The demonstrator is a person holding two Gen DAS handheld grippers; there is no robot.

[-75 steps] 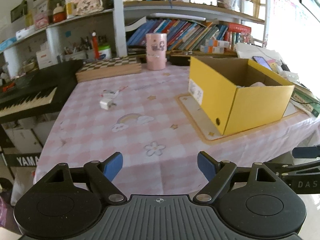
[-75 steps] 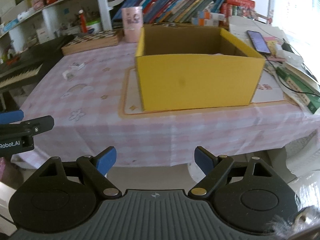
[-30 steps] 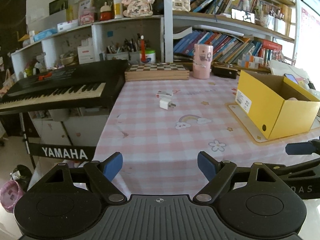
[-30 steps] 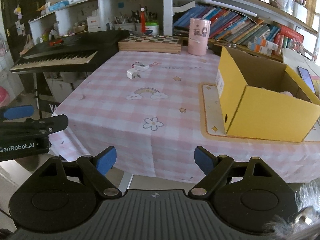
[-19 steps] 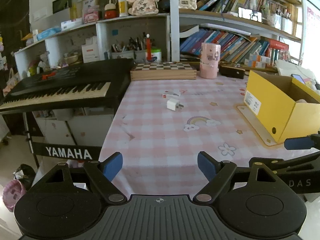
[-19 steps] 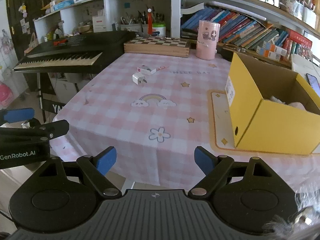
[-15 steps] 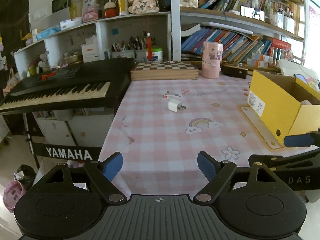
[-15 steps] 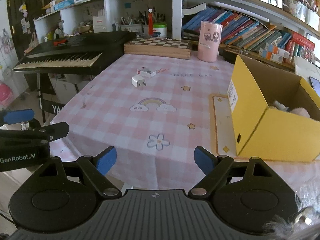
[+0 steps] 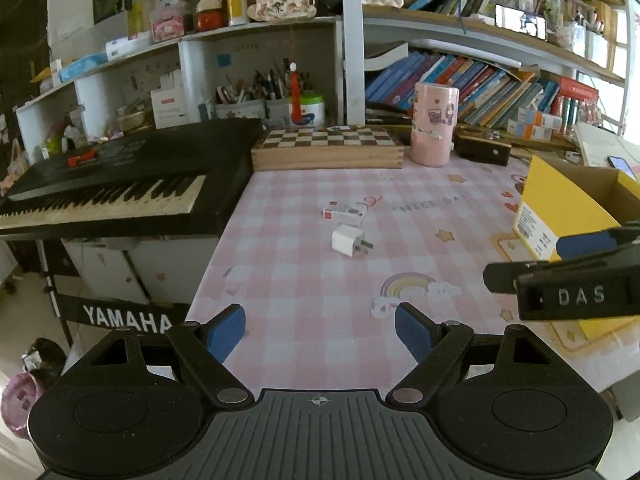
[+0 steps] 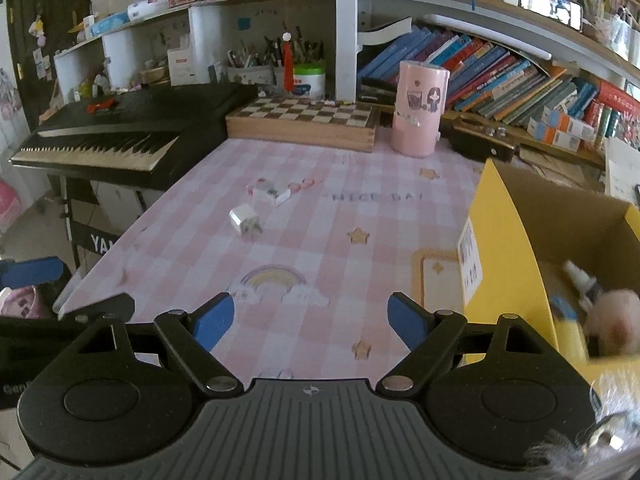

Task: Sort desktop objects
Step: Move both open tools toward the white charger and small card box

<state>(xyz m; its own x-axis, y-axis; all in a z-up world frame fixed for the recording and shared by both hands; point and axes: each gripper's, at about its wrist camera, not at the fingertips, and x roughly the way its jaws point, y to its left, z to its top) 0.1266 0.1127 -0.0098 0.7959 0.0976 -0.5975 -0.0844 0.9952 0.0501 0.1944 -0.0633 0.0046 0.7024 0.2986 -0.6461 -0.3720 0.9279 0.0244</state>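
A white plug adapter [image 9: 348,241] [image 10: 245,220] lies on the pink checked tablecloth [image 9: 400,240], with a small white and red box [image 9: 345,213] [image 10: 269,192] just behind it. To the right stands an open yellow cardboard box [image 9: 560,212] [image 10: 516,280] holding a small bottle and a pink fluffy thing. My left gripper [image 9: 319,330] hangs open over the table's near edge, well short of the adapter. Further right, my right gripper [image 10: 310,322] is open too, with nothing between its fingers, and shows from the side in the left wrist view [image 9: 568,276].
A black Yamaha keyboard [image 9: 112,184] borders the table's left side. At the back stand a wooden chessboard box [image 9: 326,148], a pink cylinder [image 9: 434,124] and a dark case [image 9: 482,150]. Shelves of books and pens rise behind. A mat [image 10: 438,280] lies under the yellow box.
Both grippers have moved forward over the table toward the adapter and small box, which now look larger. The right gripper has come up beside the yellow box. Both stayed open.
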